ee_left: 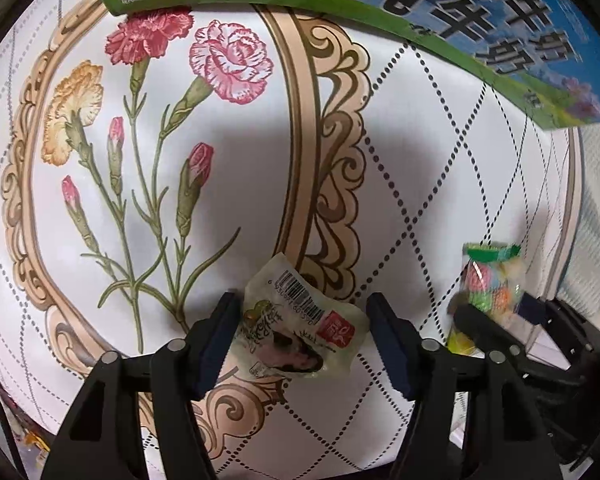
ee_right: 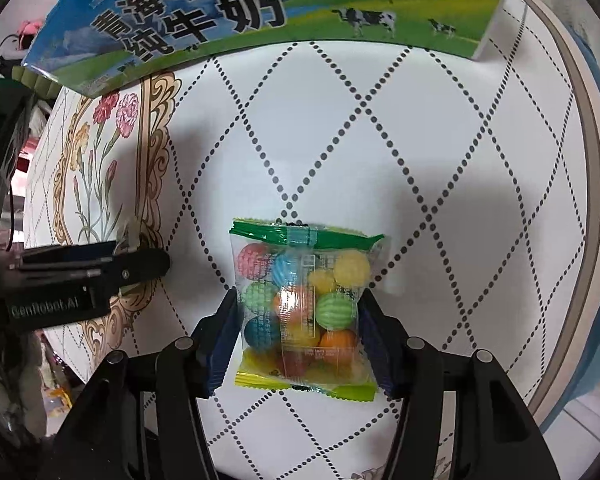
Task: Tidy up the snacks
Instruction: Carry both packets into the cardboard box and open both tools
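A pale snack packet [ee_left: 300, 328] with a barcode and a red stamp sits crumpled between the pads of my left gripper [ee_left: 302, 304], which is shut on it and points straight down over the tabletop. In the right wrist view a clear bag of coloured candy balls [ee_right: 304, 304] with green seams is pinched at both side edges by my right gripper [ee_right: 298, 300]. The left wrist view shows that same candy bag [ee_left: 492, 276] in the right gripper [ee_left: 496, 312] at the lower right. From the right wrist, the left gripper [ee_right: 140, 260] is side-on at the left, a corner of its packet showing.
A large blue-and-green milk carton box [ee_left: 440, 4] [ee_right: 260, 12] stands along the far side. The round table [ee_right: 440, 140] has a white cover with dotted diamonds and a framed carnation print [ee_left: 160, 120]. Its rim [ee_right: 580, 240] curves down the right. Clutter lies beyond the left edge.
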`<action>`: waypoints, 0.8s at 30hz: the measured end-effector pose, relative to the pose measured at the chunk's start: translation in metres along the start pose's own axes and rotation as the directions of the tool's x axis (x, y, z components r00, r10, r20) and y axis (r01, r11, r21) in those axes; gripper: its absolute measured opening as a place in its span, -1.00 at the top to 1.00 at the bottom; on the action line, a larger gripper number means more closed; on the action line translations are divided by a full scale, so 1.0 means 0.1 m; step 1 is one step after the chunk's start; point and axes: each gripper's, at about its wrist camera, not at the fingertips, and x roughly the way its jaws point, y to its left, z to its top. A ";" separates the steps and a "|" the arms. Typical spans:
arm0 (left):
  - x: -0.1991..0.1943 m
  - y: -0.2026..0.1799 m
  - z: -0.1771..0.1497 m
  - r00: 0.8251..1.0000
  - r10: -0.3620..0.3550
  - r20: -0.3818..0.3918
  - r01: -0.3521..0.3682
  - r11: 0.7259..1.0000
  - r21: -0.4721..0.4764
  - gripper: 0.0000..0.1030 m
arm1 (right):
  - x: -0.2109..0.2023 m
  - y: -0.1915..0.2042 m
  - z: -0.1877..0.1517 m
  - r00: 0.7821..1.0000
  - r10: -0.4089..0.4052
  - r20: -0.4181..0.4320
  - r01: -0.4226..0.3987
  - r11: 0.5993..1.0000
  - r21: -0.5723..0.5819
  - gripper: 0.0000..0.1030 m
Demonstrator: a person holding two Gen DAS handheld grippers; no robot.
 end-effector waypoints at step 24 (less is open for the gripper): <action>-1.80 -0.67 0.46 0.940 -0.121 0.319 0.095 0.991 0.098 0.05 | -1.57 0.08 0.31 0.939 0.199 0.279 -0.205 0.979 -0.009 -0.03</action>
